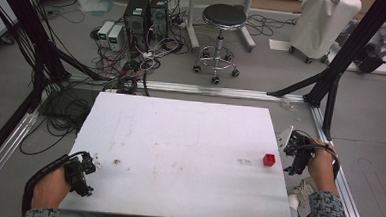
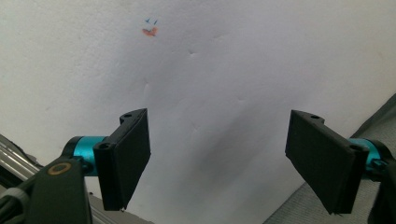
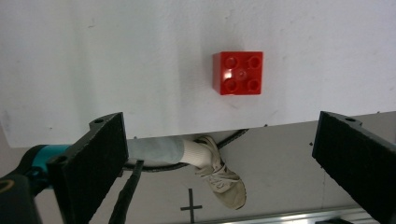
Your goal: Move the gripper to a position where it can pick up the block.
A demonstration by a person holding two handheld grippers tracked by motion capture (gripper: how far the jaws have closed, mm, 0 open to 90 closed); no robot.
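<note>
Right gripper [image 1: 296,153] I hold just off the right edge of the white table [image 1: 179,138], its jaws wide apart and empty; the red brick [image 3: 238,73] lies on the table near that edge, studs up, a little ahead of my jaws and untouched; left gripper [image 1: 85,175] waits spread open over the left corner, holding nothing; I judge the work not yet begun: reaching, closing and lifting are all left.
</note>
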